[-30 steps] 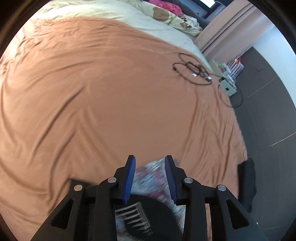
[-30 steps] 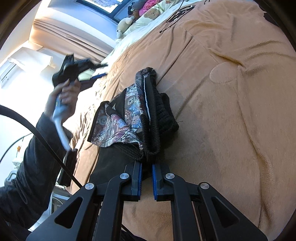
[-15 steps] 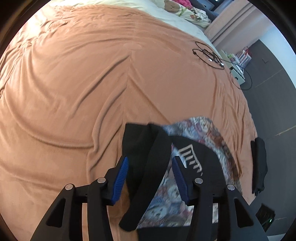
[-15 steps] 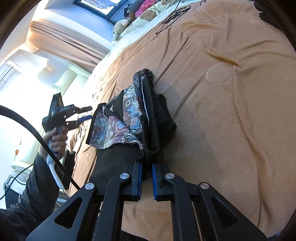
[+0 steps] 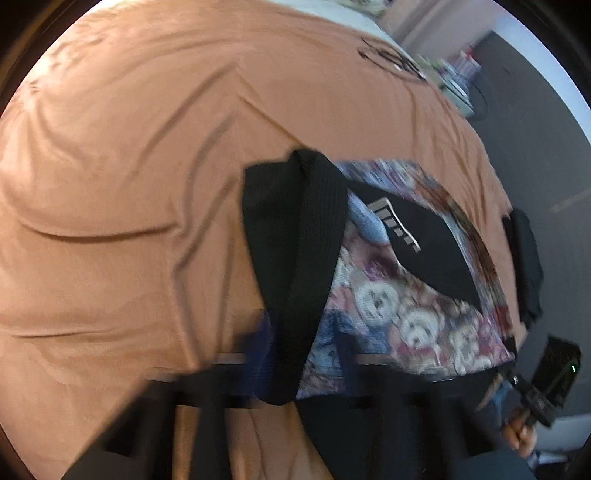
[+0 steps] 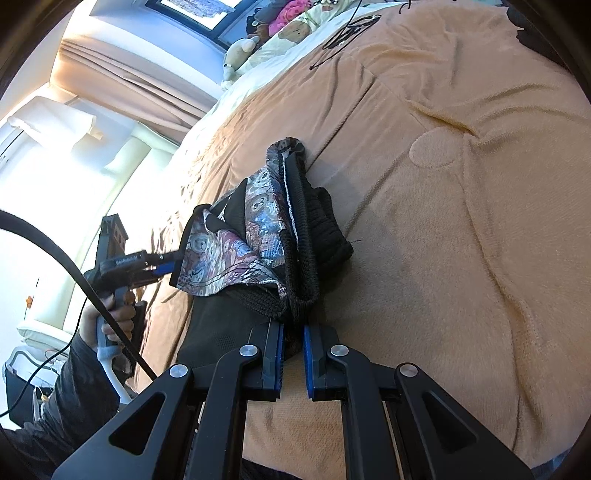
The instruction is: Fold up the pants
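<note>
- We see the pants (image 6: 280, 236) lying bunched on the tan blanket (image 6: 461, 221) that covers the bed, their black ribbed waistband (image 5: 295, 258) folded over and the bear-print lining turned outward.
- We hold the right gripper (image 6: 293, 354) low over the blanket, its blue pads pressed together on the black knit edge of the pants, pinching that fold.
- Our left gripper (image 6: 166, 264) reaches in from the side in the right wrist view, its blue tips at the corner of the printed fabric.
- In the left wrist view that gripper's fingers (image 5: 258, 354) are smeared by motion on either side of the waistband; the jaws are closing with the band between them, but we cannot tell whether the pads already press on it.
- A looped black cable (image 6: 347, 33) lies on the far part of the blanket, well apart from the pants.
- Stuffed toys (image 6: 240, 51) sit near the window.
</note>
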{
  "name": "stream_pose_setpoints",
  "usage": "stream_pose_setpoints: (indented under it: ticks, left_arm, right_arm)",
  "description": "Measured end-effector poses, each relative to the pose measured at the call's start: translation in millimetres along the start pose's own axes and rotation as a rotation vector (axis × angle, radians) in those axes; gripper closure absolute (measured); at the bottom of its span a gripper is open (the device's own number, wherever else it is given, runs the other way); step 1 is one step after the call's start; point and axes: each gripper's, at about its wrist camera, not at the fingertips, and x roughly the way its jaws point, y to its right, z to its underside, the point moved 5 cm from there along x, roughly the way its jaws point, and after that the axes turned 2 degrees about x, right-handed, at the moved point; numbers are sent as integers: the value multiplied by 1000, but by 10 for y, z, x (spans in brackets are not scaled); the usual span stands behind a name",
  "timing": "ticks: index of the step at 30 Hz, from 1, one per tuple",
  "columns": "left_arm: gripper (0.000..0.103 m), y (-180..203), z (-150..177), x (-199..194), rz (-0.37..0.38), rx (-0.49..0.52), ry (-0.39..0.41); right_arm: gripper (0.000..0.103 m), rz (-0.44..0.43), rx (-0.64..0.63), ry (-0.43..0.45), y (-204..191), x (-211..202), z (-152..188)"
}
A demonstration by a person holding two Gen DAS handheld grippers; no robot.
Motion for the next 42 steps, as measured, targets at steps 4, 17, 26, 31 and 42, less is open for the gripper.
stream_pose_setpoints:
  ticks: [4,17,26,31,42]
  left_arm:
    - [99,110,-160,-162,63,-6,56]
    - [99,454,-1030,-469,228,-94,171]
    - [99,671,-1404,-35,141,-79,107]
    - [99,784,-1546,305,105,-81,61]
    - [98,898,-1704,871,70,-87,-15]
  right_arm:
    - [97,3,3,1,8,-3,-3]
    - [97,-6,-13,1,28,-22,15]
    - [97,-22,-19,-2,37,-24,28]
    - [97,-28,-10,-4,68,-19,40]
    - [97,-40,3,-13,129,16,49]
